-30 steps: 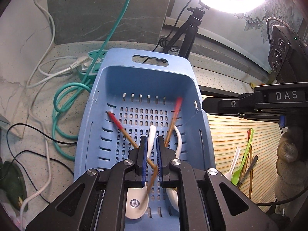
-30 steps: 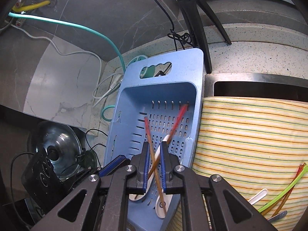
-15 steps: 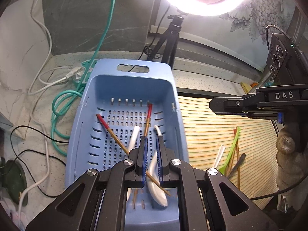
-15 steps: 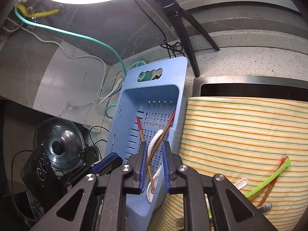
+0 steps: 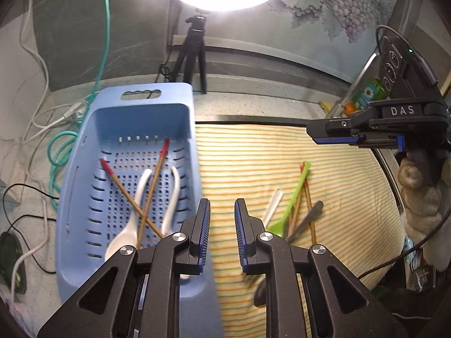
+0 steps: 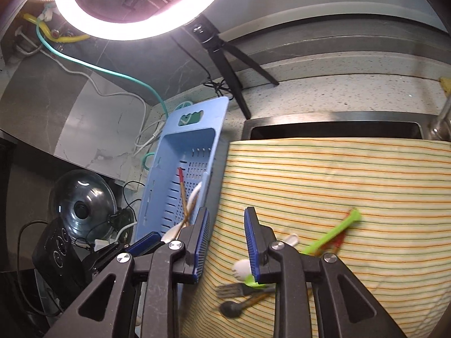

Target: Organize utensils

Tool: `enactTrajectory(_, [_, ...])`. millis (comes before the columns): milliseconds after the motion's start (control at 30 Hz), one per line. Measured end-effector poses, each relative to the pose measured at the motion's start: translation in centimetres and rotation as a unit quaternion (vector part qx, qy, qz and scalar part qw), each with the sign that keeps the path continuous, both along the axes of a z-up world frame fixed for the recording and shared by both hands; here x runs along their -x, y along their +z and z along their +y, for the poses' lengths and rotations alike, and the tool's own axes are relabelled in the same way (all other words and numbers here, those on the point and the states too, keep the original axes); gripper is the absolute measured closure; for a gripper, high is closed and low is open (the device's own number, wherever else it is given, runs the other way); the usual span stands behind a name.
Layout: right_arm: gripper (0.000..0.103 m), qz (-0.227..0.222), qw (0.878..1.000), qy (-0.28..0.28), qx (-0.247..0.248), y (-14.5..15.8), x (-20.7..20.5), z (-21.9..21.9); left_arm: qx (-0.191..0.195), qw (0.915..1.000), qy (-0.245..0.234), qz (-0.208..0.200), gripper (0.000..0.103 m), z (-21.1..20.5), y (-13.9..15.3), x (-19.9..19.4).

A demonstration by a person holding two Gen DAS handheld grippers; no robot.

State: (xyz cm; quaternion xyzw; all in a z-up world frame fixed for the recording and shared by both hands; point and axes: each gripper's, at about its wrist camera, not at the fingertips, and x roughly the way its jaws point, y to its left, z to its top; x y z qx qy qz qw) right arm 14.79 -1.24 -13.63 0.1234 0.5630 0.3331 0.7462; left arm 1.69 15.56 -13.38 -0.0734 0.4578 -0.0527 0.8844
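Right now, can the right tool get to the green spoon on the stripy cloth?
Probably yes. The right tool is open and empty above the striped cloth, and the green spoon lies uncovered just beside it, though chopsticks and a fork crowd it.

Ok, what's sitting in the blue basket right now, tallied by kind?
Red-tipped chopsticks: 2
White spoons: 2
Total in the blue basket: 4
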Motion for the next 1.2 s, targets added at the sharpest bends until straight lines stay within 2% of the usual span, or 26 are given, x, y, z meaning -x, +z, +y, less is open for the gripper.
enactTrajectory(100, [0.079, 0.007, 1.000, -0.005, 0.008, -0.6, 0.2, -1.8, 0.006, 0.9998, -0.014, 0.007, 0.086, -1.2, -0.3, 0.7])
enactTrajectory(200, [0.077, 0.017, 1.000, -0.010, 0.015, -1.5, 0.5, -3.4, -0.001, 0.9995, -0.028, 0.014, 0.074, -2.6, -0.9, 1.7])
enactTrajectory(233, [0.075, 0.022, 1.000, -0.012, 0.017, -1.8, 0.6, -3.9, -0.003, 0.9993, -0.034, 0.016, 0.073, -3.0, -1.1, 1.9])
enactTrajectory(533, [0.073, 0.082, 0.996, -0.029, 0.017, -5.9, 1.9, -6.8, 0.006, 0.9968, -0.064, 0.048, 0.073, -5.3, -3.3, 3.0])
enactTrajectory(867, [0.073, 0.141, 0.989, -0.020, -0.025, -8.4, 4.2, -5.5, -0.021, 0.9915, -0.097, 0.084, 0.073, -6.9, -5.5, 2.5])
enactTrajectory(1200, [0.073, 0.163, 0.986, -0.028, -0.008, -10.5, 5.0, -3.8, -0.049, 0.9853, -0.127, 0.102, 0.071, -7.7, -6.7, 1.5])
